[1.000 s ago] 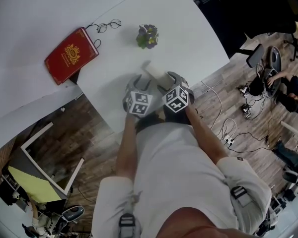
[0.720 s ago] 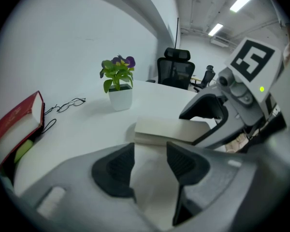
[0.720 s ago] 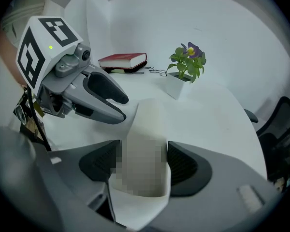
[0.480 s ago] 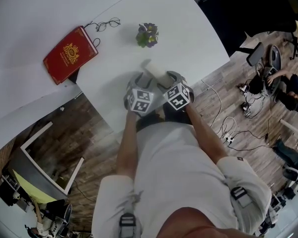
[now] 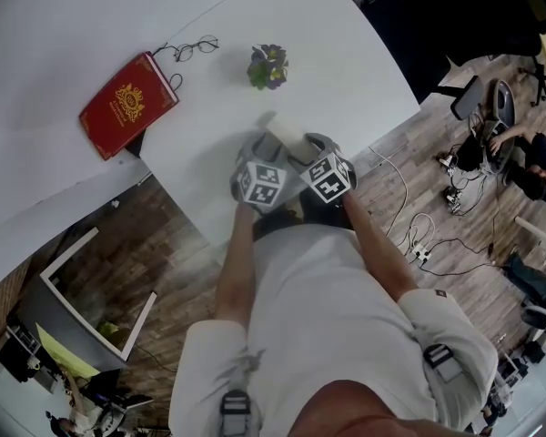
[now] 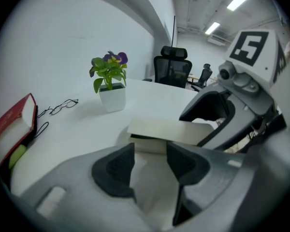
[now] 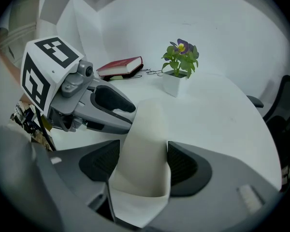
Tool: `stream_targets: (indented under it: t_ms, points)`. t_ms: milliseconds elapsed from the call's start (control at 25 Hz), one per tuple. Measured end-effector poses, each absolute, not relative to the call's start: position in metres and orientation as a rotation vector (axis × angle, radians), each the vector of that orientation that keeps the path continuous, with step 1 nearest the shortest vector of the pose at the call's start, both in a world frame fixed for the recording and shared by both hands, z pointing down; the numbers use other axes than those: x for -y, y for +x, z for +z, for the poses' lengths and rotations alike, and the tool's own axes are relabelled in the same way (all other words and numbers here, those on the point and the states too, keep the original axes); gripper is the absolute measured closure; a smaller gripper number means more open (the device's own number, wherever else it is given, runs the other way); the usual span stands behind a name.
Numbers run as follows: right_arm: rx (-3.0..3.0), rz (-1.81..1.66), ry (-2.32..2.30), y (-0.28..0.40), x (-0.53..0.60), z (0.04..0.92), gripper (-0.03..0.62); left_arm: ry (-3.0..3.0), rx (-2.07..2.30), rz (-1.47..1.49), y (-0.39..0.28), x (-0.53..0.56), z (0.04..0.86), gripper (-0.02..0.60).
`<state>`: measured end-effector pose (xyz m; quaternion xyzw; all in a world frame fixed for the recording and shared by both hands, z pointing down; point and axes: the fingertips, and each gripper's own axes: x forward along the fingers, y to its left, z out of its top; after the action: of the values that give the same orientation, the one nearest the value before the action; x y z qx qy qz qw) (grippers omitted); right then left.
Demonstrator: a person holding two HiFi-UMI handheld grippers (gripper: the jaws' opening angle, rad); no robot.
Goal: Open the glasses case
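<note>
Left claw (image 6: pixel 150 166) clamps the glasses case (image 6: pixel 170 129); right claw (image 7: pixel 142 164), its jaws just closing slightly, pinches it too.

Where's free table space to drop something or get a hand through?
Widest bare table: right of the potted plant, out to the curved edge. Also open: the strip between the red book and the glasses case. Tight: book, glasses and plant line up across the back.

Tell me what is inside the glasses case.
Only a dark slit shows under the lid of the glasses case; the inside is hidden. A pair of glasses lies out on the table.
</note>
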<state>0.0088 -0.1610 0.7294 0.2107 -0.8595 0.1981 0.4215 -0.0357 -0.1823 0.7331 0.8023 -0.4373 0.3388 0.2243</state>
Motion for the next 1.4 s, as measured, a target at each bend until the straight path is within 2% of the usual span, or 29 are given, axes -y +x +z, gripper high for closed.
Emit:
stream_targets:
  t_ms: [400, 1400]
  points:
    - [2.158, 0.473, 0.537, 0.010, 0.162, 0.724, 0.281, 2.228, 1.189, 0.931, -0.036, 0.182, 0.735, 0.371]
    - [2.221, 0.489, 0.531, 0.016, 0.168, 0.706, 0.366, 2.247, 1.176, 0.894, -0.035, 0.185, 0.733, 0.367]
